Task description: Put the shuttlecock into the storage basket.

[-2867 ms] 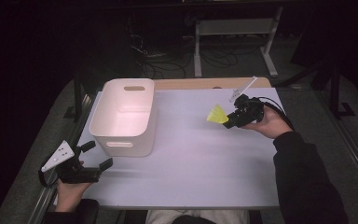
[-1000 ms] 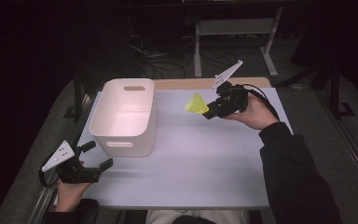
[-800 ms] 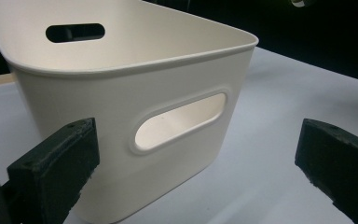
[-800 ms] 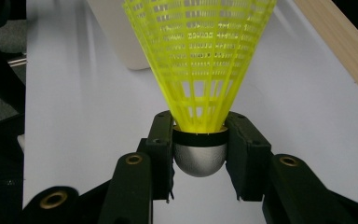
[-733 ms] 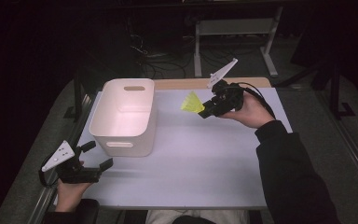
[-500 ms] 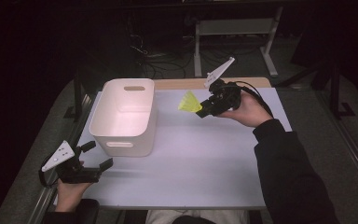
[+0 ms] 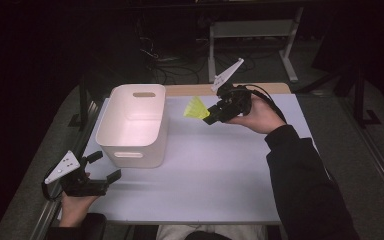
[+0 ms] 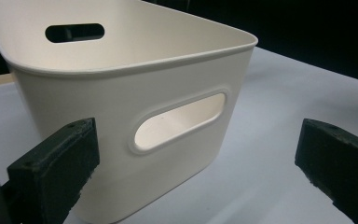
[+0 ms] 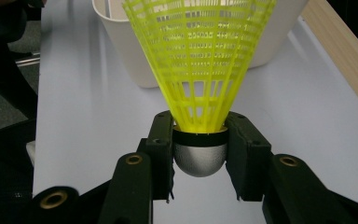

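1. While the left gripper (image 7: 111, 178) rests at the near left table (image 7: 220, 165) edge, jaws wide apart and holding nothing, the right gripper (image 7: 211, 116) carries the work.
2. Right jaws are closed partway, pads clamped on the grey cork base of a yellow shuttlecock (image 9: 200, 70); skirt points away from the hand, toward the bin (image 7: 132, 125).
3. Shuttlecock is held in the air over the table, just right of the bin's far corner, not yet above its opening.
4. Bin looks empty in the high view; from the left gripper view its near wall and handle slot (image 8: 179, 122) face the open jaws.
5. Judged progress: pickup done, carry roughly half done. Left: move over the rim, release inside.
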A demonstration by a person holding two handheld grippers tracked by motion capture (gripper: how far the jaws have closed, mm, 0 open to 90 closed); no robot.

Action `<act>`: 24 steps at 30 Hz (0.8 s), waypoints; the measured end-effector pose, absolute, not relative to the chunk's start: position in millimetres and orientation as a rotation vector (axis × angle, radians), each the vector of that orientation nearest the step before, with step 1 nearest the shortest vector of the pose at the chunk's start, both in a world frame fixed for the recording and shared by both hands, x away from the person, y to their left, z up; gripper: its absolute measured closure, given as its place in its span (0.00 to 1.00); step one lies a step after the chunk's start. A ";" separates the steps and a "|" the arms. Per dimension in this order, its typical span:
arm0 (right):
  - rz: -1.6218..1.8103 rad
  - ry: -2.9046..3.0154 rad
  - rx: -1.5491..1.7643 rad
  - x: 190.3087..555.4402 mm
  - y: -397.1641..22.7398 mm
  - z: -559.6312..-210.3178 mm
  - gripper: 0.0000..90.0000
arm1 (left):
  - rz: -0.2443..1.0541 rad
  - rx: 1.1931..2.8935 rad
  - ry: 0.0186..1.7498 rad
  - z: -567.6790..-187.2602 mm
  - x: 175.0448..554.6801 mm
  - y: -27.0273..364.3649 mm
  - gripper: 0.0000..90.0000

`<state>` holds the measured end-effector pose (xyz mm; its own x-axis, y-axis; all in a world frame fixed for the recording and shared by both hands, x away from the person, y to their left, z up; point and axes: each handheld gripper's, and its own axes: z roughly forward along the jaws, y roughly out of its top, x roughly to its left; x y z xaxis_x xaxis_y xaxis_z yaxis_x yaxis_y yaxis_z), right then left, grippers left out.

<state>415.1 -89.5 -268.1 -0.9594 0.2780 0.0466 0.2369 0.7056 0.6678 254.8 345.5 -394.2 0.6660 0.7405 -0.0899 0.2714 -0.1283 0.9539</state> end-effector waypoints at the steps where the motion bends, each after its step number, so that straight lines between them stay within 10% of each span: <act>1: 1.099 2.849 0.428 414.8 -88.0 -267.5 0.70 | 0.494 1.700 0.827 -394.2 254.8 345.5 0.00; 24: 1.110 2.879 0.346 416.8 -53.2 -260.4 0.70 | 0.496 1.698 0.827 -394.1 254.4 346.0 0.00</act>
